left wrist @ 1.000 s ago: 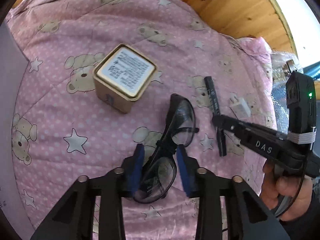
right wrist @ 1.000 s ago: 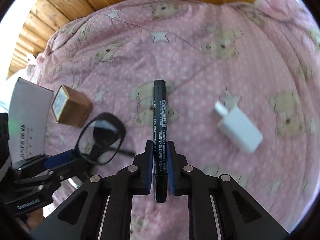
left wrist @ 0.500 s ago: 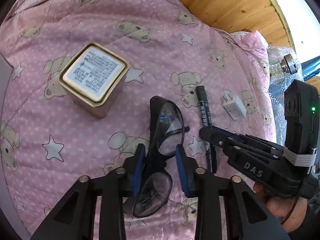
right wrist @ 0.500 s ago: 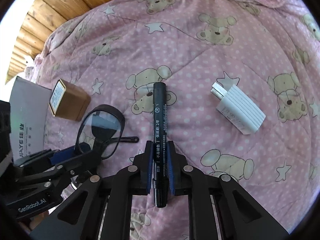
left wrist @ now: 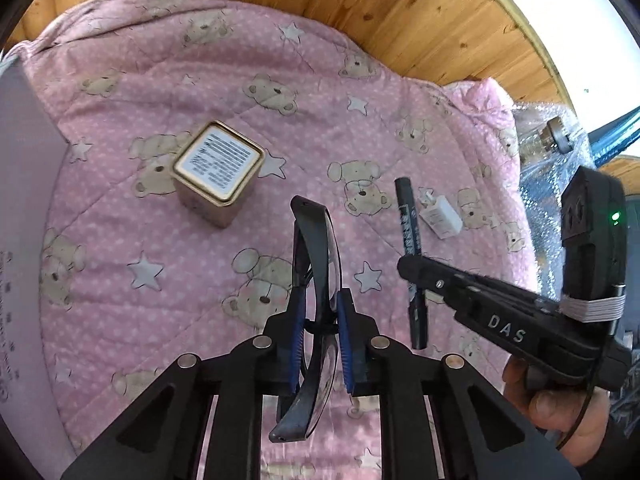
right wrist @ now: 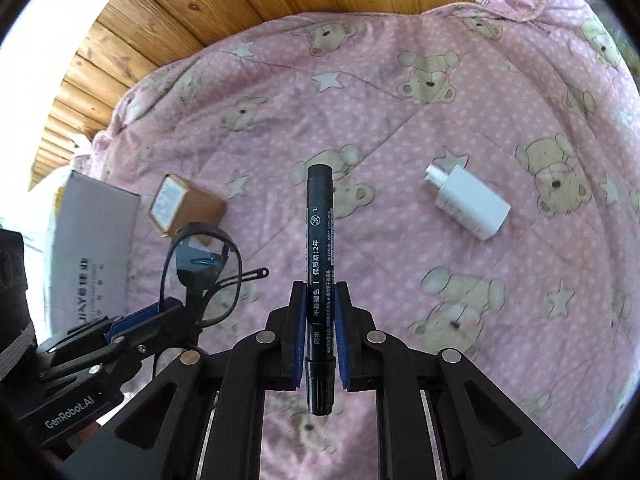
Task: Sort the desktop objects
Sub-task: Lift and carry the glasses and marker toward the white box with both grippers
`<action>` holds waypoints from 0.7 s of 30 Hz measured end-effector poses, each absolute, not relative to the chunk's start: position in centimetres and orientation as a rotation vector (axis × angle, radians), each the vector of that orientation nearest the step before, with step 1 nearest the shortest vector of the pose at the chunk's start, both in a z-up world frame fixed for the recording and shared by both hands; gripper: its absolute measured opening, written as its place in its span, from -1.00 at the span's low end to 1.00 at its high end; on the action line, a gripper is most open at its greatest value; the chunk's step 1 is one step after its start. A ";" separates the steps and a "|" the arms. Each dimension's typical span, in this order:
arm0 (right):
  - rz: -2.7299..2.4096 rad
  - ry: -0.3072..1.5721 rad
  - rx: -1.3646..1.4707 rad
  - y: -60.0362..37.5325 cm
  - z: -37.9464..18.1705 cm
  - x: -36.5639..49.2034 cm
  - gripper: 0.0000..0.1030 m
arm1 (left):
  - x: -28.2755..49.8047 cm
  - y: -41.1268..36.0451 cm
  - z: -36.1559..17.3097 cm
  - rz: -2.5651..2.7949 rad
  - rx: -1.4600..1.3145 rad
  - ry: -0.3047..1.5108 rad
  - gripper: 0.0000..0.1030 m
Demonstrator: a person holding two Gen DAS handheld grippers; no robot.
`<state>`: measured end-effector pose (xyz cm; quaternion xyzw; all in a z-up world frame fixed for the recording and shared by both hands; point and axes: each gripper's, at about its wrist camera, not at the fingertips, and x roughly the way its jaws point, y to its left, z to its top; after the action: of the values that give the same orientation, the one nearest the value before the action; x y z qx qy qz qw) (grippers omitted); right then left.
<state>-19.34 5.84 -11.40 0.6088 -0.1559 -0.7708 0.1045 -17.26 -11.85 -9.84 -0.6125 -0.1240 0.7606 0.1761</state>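
Holding two things at once, I have the glasses [left wrist: 316, 280] in my left gripper [left wrist: 319, 344] and the black marker [right wrist: 319, 280] in my right gripper [right wrist: 320, 336], both lifted clear of the pink bear-print quilt [right wrist: 400, 92]. My left jaws are clenched across the bridge of the glasses, so one lens stands forward of the pads and the other hangs back toward the camera; I judge that the narrow middle was the only part slim and stiff enough to pinch without pressing on a lens. My right jaws are clamped on the marker's barrel near its cap end, with most of the body pointing forward, which should let me lay it down lengthwise wherever it belongs.

Left on the quilt I count one gold square tin [left wrist: 218, 172], standing upright with its printed label facing up, and one white charger plug [right wrist: 468, 204] lying on its side, well apart from the tin. So that makes four loose objects in all: one pair of glasses, one marker, one tin, one plug. One grey cardboard box [right wrist: 92, 236] sits at the quilt's left edge, just beside the tin; I take it for the likely sorting place, though nothing shows that for certain. Wooden planking [left wrist: 400, 12] runs behind the quilt.
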 end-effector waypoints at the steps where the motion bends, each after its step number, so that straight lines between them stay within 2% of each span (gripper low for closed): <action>1: -2.268 -0.471 1.792 5.8 -11.2 -19.0 -0.74 | -17.0 -12.2 -9.4 2.163 -1.730 -0.355 -0.69; 9: -2.239 -0.506 1.785 4.8 -9.9 -16.3 -0.74 | -14.9 -13.6 -7.7 2.199 -1.724 -0.364 -0.70; 21: -2.235 -0.457 1.751 2.6 -7.3 -12.9 -0.74 | -12.0 -15.3 -4.2 2.251 -1.653 -0.400 -0.70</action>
<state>-12.88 2.62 -7.30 0.6036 -0.1576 -0.7703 0.1324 -12.02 -15.32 -4.19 -0.5785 -0.1399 0.7876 0.1595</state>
